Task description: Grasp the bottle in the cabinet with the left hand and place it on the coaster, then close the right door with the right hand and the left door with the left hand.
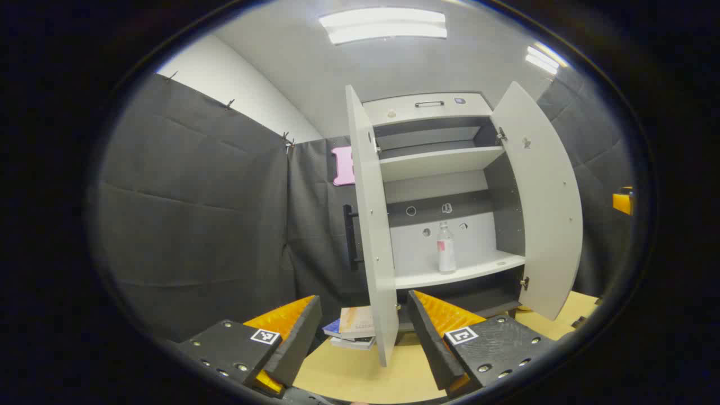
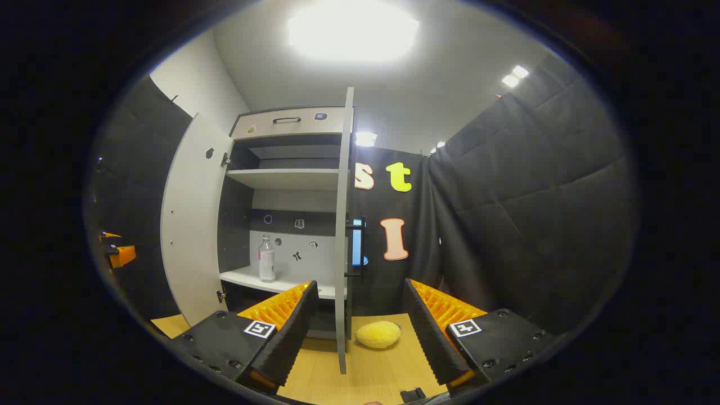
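Plainly well ahead of the left gripper (image 1: 364, 337) and a little to its right: bottle (image 1: 446, 248), upright on the lower shelf (image 1: 478, 269) of the cabinet (image 1: 439, 163), both doors swung wide. Spread wide, the left gripper's fingers, nothing between them; likewise spread and empty the right gripper (image 2: 357, 332), bottle (image 2: 266, 259) ahead and off to its left, past the edge of the right door (image 2: 342, 236). Probably light clear plastic, thin-walled, apt to give under a hard squeeze and smooth enough to slip; tall and narrow, so easily tipped by a nudge at the neck. Best taken at the middle of the body, around the label band, fingers either side, firm but not crushing. Coaster not made out from either view. Stack of books (image 1: 354, 326) just beyond the left gripper's fingers, on the table (image 1: 360, 377); soft yellow lump (image 2: 378, 334) between and just beyond the right gripper's.
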`<control>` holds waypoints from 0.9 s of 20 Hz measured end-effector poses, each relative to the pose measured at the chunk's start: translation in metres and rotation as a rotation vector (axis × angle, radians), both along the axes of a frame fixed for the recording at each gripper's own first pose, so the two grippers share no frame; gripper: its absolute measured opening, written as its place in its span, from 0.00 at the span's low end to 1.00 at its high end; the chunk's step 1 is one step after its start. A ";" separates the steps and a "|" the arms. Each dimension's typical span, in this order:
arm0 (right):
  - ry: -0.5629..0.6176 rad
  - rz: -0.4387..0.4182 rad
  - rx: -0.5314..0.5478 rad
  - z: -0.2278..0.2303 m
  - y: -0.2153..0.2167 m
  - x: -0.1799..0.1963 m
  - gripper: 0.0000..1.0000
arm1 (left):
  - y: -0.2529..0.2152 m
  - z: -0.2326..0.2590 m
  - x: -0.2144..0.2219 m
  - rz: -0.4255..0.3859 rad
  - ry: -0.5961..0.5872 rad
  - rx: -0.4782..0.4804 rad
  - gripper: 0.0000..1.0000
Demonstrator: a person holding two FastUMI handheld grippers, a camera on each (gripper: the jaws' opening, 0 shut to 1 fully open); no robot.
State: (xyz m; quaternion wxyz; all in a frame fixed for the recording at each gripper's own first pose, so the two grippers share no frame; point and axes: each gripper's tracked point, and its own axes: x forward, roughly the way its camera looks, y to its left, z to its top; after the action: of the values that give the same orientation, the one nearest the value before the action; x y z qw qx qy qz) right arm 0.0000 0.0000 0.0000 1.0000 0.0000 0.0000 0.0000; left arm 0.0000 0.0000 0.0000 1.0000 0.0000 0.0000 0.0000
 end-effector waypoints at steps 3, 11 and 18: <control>0.002 0.002 0.002 -0.001 0.001 0.000 0.96 | 0.003 -0.002 0.000 0.004 -0.001 -0.006 0.90; -0.001 -0.005 -0.002 -0.001 0.000 0.000 0.96 | 0.000 -0.004 -0.001 0.000 0.002 -0.013 0.94; -0.003 0.006 -0.018 -0.005 -0.006 0.003 0.96 | -0.013 0.004 0.004 -0.007 -0.014 -0.029 0.90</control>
State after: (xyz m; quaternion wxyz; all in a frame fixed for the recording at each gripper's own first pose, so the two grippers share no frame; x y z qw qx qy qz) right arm 0.0034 -0.0059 -0.0051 1.0000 -0.0089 -0.0014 0.0030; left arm 0.0041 -0.0134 0.0042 0.9999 -0.0145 -0.0072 -0.0037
